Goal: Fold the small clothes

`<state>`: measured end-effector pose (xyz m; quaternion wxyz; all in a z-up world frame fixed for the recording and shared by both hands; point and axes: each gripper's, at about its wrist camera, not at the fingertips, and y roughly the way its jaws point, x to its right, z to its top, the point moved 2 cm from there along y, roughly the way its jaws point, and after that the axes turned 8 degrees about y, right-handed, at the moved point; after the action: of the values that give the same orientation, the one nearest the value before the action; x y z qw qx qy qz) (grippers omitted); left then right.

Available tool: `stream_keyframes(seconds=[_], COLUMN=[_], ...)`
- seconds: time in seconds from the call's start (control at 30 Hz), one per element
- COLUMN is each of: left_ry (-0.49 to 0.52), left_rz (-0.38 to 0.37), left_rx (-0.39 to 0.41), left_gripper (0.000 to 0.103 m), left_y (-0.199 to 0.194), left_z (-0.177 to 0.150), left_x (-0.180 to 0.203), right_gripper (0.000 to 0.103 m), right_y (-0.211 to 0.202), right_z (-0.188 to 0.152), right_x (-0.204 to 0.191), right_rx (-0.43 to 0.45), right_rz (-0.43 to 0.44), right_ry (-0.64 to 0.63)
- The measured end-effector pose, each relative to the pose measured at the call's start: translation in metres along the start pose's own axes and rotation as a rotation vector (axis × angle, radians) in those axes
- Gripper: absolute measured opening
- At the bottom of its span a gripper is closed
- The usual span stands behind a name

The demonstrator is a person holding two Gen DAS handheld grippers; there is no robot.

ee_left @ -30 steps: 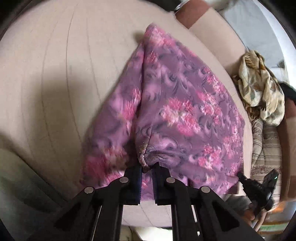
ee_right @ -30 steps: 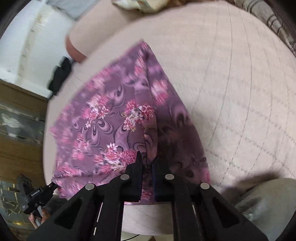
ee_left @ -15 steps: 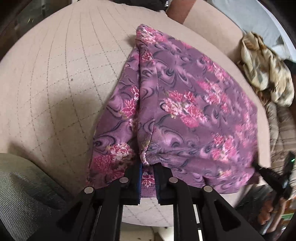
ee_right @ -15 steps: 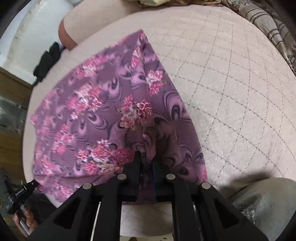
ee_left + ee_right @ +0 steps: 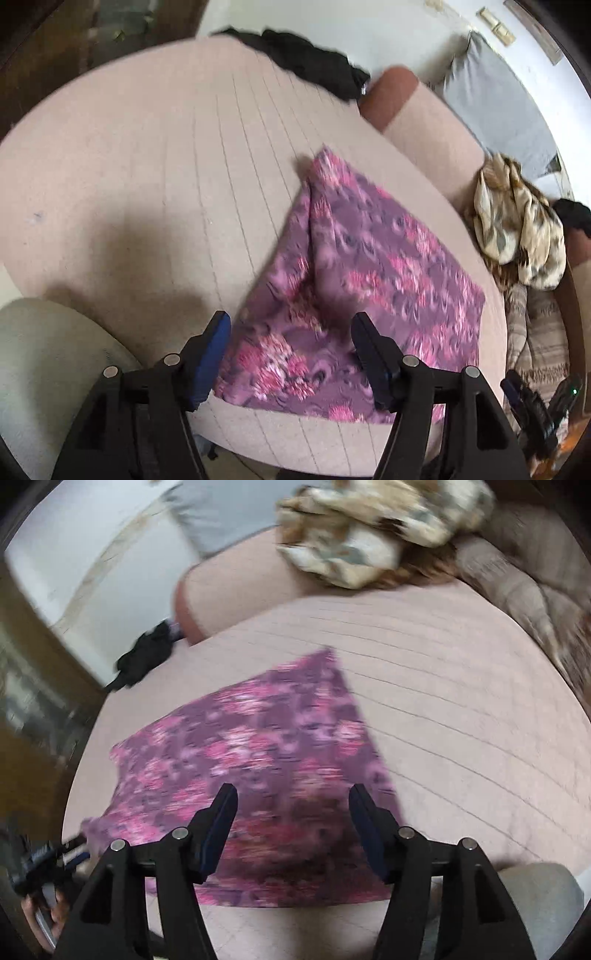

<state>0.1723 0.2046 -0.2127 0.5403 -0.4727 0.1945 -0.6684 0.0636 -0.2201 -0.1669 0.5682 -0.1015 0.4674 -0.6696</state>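
A purple garment with pink flowers [image 5: 373, 280] lies folded flat on the beige quilted cushion [image 5: 155, 177]. My left gripper [image 5: 290, 325] hovers above its near left corner, jaws opening wide, nothing pinched between them. In the right wrist view the same purple garment [image 5: 258, 760] lies spread below my right gripper [image 5: 291, 797], whose jaws are opening too and hold nothing. The right gripper [image 5: 532, 406] also shows at the lower right of the left wrist view, and the left gripper [image 5: 48, 856] at the lower left of the right wrist view.
A crumpled cream patterned cloth [image 5: 517, 225] lies at the far right on a striped blanket [image 5: 535, 332]. A black garment [image 5: 314, 62] rests at the cushion's far edge. A grey trouser leg [image 5: 40, 362] sits by the near edge. A beige bolster [image 5: 424, 140] runs behind.
Both grippers were shut on the garment's near edge; both have let it go, opened wide and lifted back. The garment now lies loose on the cushion.
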Motion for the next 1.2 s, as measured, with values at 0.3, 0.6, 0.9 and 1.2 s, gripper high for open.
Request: stream_keyframes(seconds=[0.3, 0.6, 0.9, 1.2], left_ry=[-0.004, 0.017, 0.068, 0.039], left_rz=[-0.169, -0.13, -0.059, -0.125], left_rx=[-0.173, -0.261, -0.253, -0.134], left_gripper=[0.073, 0.015, 0.016, 0.073], left_y=[0.036, 0.067, 0.067, 0.01], left_z=[-0.01, -0.017, -0.024, -0.01], left_x=[0.024, 0.036, 0.033, 0.018], right_gripper=[0.062, 0.023, 0.006, 0.069], right_y=[0.025, 0.057, 0.051, -0.009], right_z=[-0.012, -0.014, -0.017, 0.001], right_x=[0.003, 0.047, 0.046, 0.038], right_rx=[-0.123, -0.272, -0.237, -0.031], right_rz=[-0.037, -0.102, -0.216, -0.089], right_ry=[0.038, 0.198, 0.15, 0.181])
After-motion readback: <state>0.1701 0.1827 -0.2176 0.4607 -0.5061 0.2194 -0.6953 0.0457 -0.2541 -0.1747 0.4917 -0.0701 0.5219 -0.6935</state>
